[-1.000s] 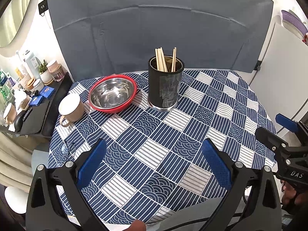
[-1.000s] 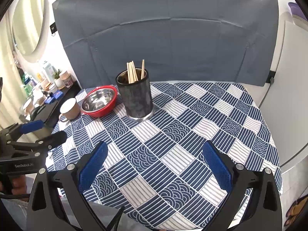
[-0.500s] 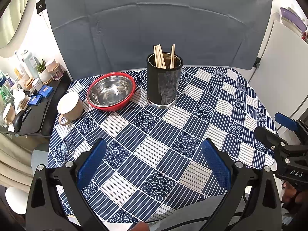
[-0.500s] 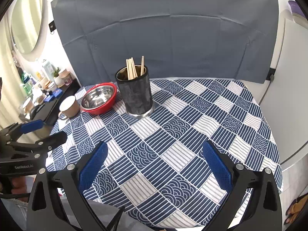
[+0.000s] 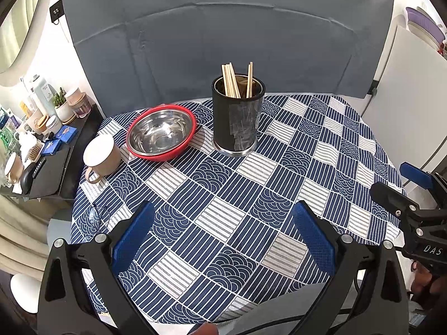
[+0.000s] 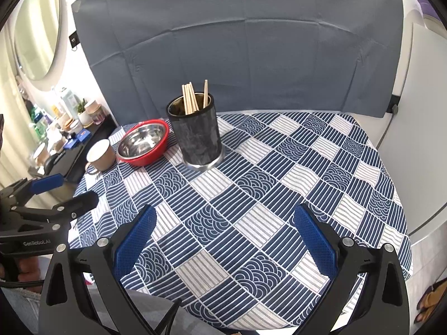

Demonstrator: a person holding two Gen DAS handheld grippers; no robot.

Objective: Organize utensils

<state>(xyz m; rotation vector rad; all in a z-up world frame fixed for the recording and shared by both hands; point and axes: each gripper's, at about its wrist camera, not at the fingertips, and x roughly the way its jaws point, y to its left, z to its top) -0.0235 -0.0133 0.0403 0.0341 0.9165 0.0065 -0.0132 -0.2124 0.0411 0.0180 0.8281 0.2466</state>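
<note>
A black cylindrical holder stands upright at the back of the round table, with several wooden chopsticks sticking out of it. My left gripper hangs open over the table's near edge, nothing between its blue pads. My right gripper is open too, held over the near edge further right and empty. Each gripper shows at the side of the other's view: the right gripper and the left gripper.
Left of the holder sit a steel bowl with a red rim and a beige mug. A blue patterned cloth covers the table. A black side shelf crowded with bottles and jars stands at the left; a grey backdrop rises behind.
Both grippers have drawn slightly back and up from the table, so the holder and bowl look a little smaller. Nothing on the table moved and the jaws stayed open.
</note>
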